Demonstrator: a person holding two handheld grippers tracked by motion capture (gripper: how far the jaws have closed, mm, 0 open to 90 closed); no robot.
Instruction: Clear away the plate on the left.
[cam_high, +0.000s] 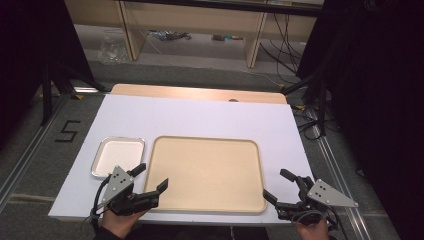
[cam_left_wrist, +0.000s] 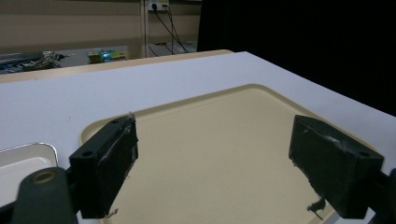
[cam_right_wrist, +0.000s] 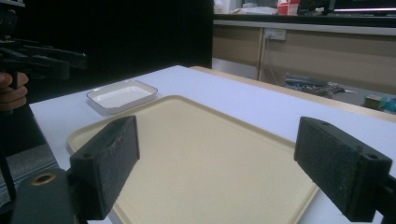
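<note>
A bare beige tray (cam_high: 207, 172) lies at the middle of the white bench (cam_high: 200, 117), a small white dish (cam_high: 118, 156) just beside its left edge. The left gripper (cam_high: 152, 177) and right gripper (cam_high: 277, 186) flank the tray's near corners, jaws apart and holding nothing, apparently poised to start.

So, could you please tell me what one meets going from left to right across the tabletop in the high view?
Small white metal-rimmed tray → left gripper → large beige tray → right gripper.
</note>
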